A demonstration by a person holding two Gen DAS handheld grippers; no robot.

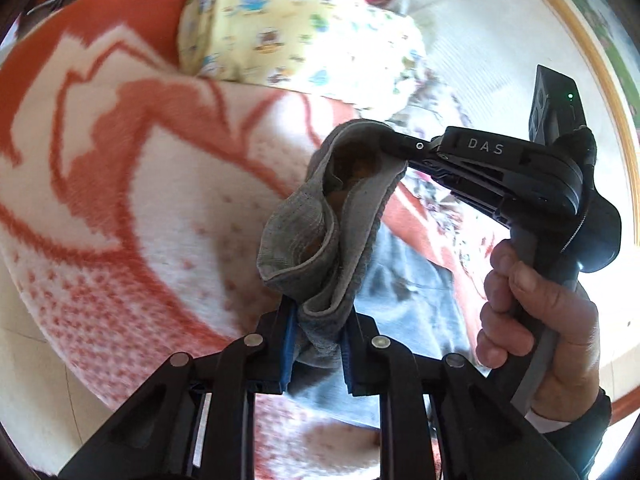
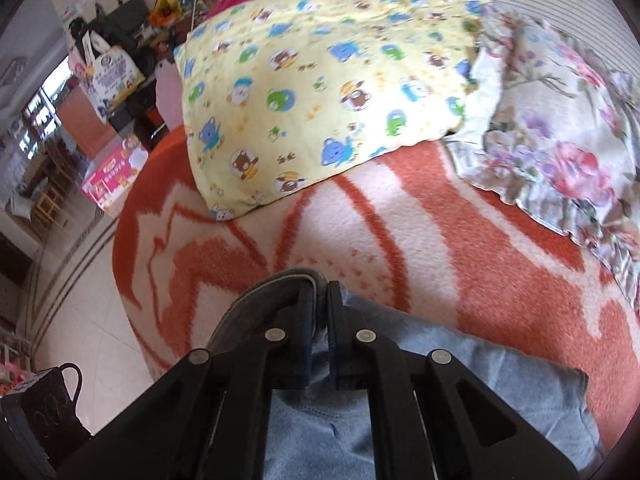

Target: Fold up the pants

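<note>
Grey pants (image 1: 320, 216) are lifted by the waistband over an orange-and-white blanket (image 1: 120, 200). In the left wrist view my left gripper (image 1: 320, 332) is shut, its blue pads (image 1: 289, 344) pinching the near end of the waistband. My right gripper (image 1: 390, 140), held by a hand (image 1: 532, 300), is clamped on the far end, so the band gapes between them. In the right wrist view my right gripper (image 2: 320, 300) is shut on the grey waistband (image 2: 256, 300). The paler pants fabric (image 2: 460, 380) lies on the blanket below it.
A yellow cartoon-print pillow (image 2: 320, 80) and a floral pillow (image 2: 560, 140) lie at the back of the blanket (image 2: 440, 240). Tiled floor (image 2: 80, 300) drops off on the left, with a pink box (image 2: 116, 176) and a black bag (image 2: 52, 412).
</note>
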